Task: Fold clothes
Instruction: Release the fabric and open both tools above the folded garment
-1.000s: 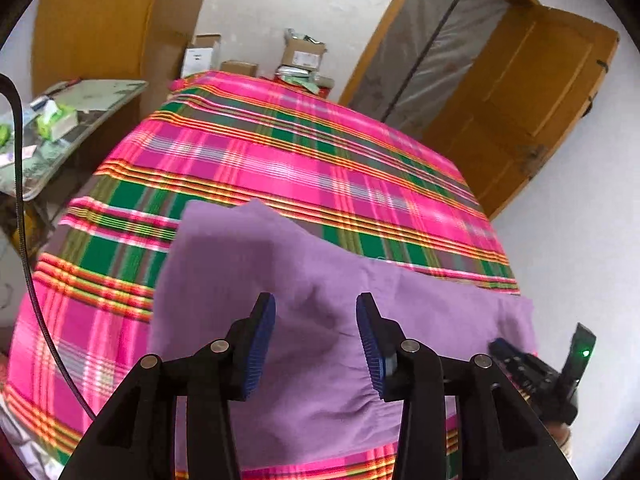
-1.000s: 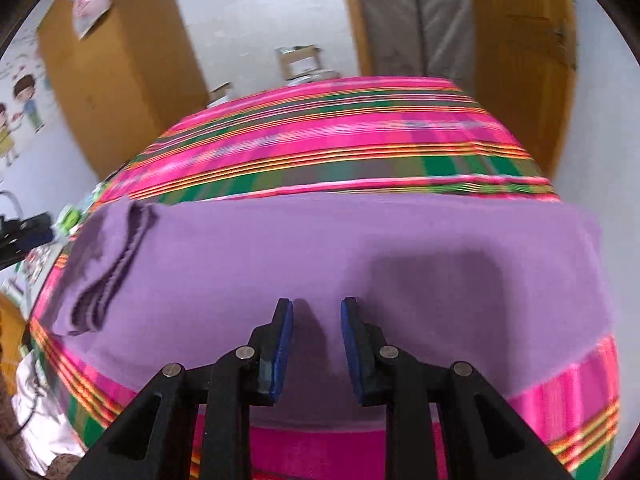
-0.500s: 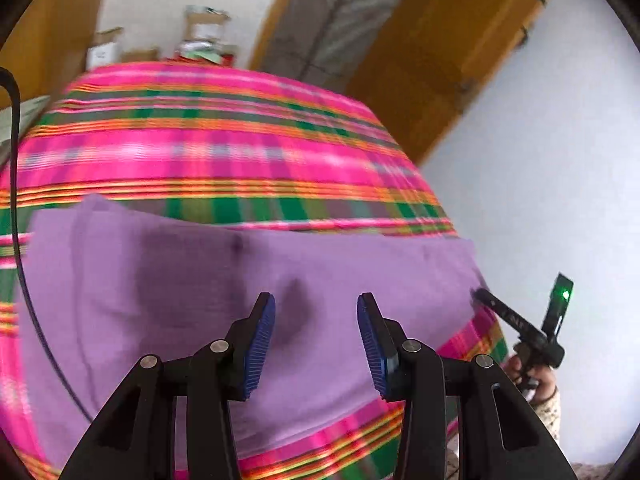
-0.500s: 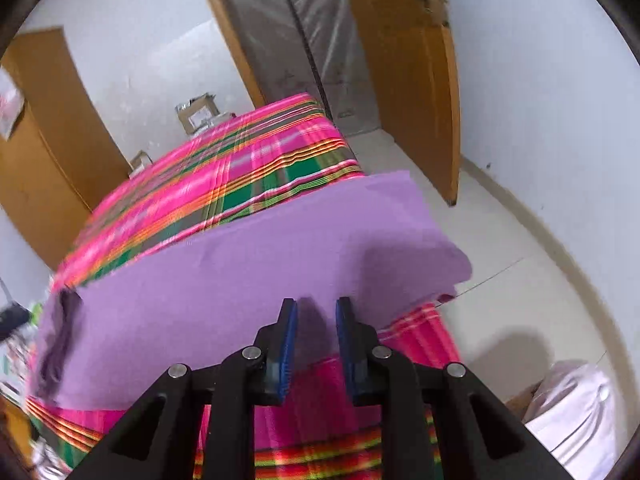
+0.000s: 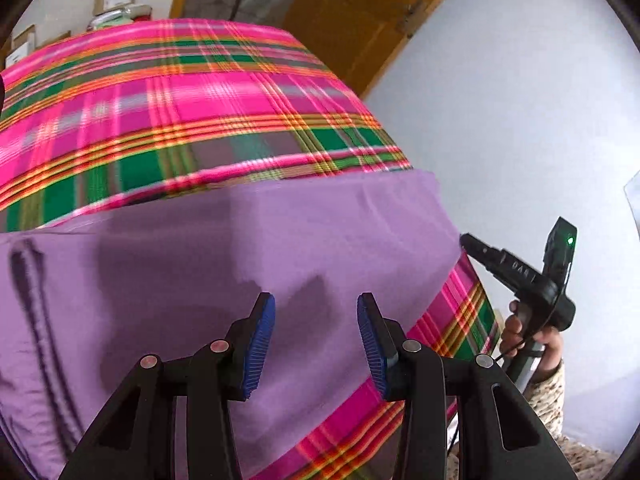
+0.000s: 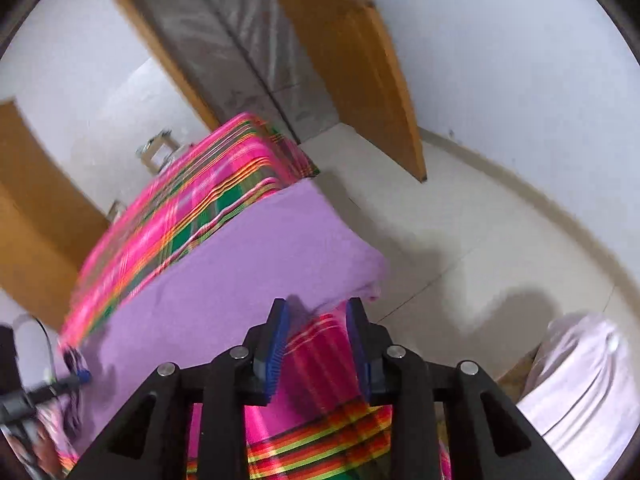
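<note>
Purple garment across plaid bedspread (both grippers' fingers spread, empty), wooden door beyond.

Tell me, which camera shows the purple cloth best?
The left wrist view. The purple cloth fills the middle of that picture, lying flat on the plaid bedspread, with its dark seam visible at the left. The right wrist view shows the cloth smaller, tilted and blurred, mostly its end hanging off the bed's corner.
</note>
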Action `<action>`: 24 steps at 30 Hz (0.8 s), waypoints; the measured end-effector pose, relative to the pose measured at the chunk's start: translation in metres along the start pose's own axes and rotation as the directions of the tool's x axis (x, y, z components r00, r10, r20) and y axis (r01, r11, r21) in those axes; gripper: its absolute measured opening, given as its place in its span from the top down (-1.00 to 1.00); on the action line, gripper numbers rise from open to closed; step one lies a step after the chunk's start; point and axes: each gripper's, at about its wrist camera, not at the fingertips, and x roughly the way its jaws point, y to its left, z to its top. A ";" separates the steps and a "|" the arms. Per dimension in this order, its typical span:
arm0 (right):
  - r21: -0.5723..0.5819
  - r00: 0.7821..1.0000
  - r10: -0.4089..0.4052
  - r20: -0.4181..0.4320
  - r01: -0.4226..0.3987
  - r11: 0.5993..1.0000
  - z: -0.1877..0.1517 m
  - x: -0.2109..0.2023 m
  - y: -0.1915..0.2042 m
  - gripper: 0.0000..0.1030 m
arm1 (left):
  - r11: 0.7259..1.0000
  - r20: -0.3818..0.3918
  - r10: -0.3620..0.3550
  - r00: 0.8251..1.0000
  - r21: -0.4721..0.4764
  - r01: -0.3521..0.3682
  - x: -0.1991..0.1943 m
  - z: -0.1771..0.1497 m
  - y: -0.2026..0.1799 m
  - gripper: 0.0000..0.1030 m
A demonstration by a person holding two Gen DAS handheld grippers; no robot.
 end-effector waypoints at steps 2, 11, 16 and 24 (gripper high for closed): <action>0.068 0.998 0.051 -0.027 -0.049 0.997 0.001 0.004 -0.011 0.21 | 1.000 -0.016 -0.009 1.000 0.003 0.009 0.008 0.001 -0.003 0.14; 0.368 0.954 0.283 -0.100 -0.228 0.901 0.003 0.035 -0.053 0.02 | 1.000 -0.052 -0.028 0.998 0.002 0.028 0.027 0.006 -0.009 0.14; 0.460 0.931 0.352 -0.095 -0.272 0.845 0.005 0.049 -0.061 0.01 | 0.999 -0.053 -0.032 0.998 0.004 0.032 0.030 0.010 -0.012 0.14; 0.470 0.936 0.345 -0.067 -0.275 0.839 0.014 0.055 -0.063 0.24 | 0.999 -0.056 -0.035 0.998 0.013 0.036 0.038 0.016 -0.015 0.11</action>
